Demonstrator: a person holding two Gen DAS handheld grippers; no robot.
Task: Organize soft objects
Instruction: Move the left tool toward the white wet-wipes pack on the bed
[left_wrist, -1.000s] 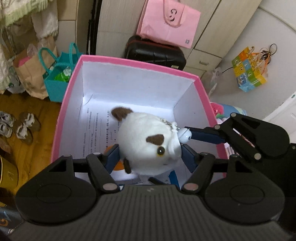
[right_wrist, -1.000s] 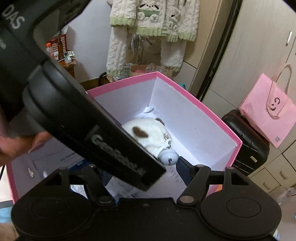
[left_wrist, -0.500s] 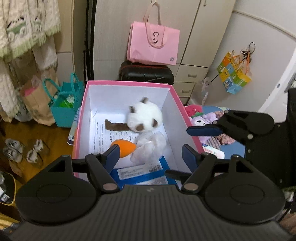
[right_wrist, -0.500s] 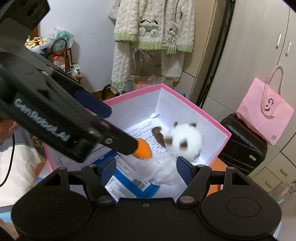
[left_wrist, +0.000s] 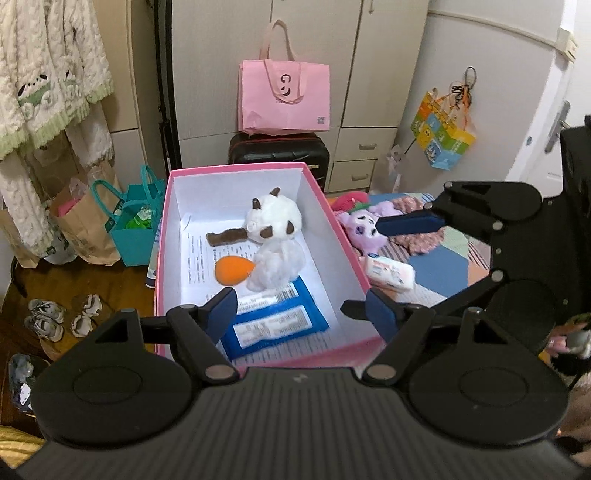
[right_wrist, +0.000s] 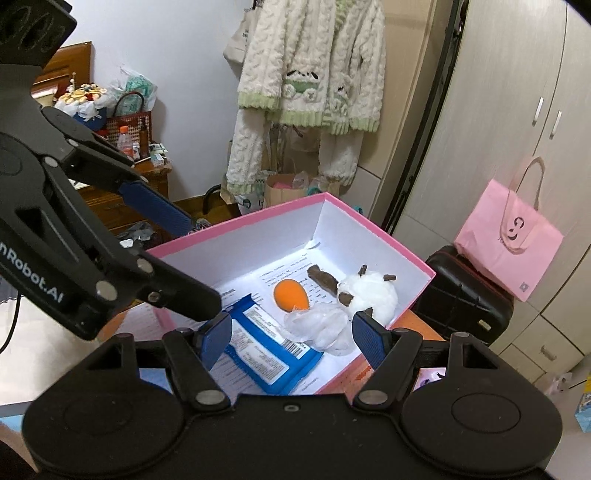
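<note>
Left wrist view: left gripper (left_wrist: 297, 308) is spread, nothing between its fingers, hovering over the near end of the pink box (left_wrist: 334, 225). Inside the box: white plush (left_wrist: 275, 223) toward the far end, orange sponge (left_wrist: 232, 270) and a white fluffy wad (left_wrist: 279, 267) mid-box, blue packet (left_wrist: 275, 321) at the near end. Remaining soft things lie outside, on the bed to the right of the box: purple plush (left_wrist: 360, 229) just beside the box wall, small white pack (left_wrist: 389, 272) nearer to me. Right gripper (left_wrist: 410, 224) enters from the right, one blue finger right over the purple plush; whether it's spread is not clear from here.

Right wrist view: right gripper (right_wrist: 291, 341) is spread and empty, aimed across the box (right_wrist: 388, 229). Purple plush isn't visible here.

My read: next pick is the purple plush. It sits right of the box, so the right gripper is clearly nearer; left would have to cross the box wall.
</note>
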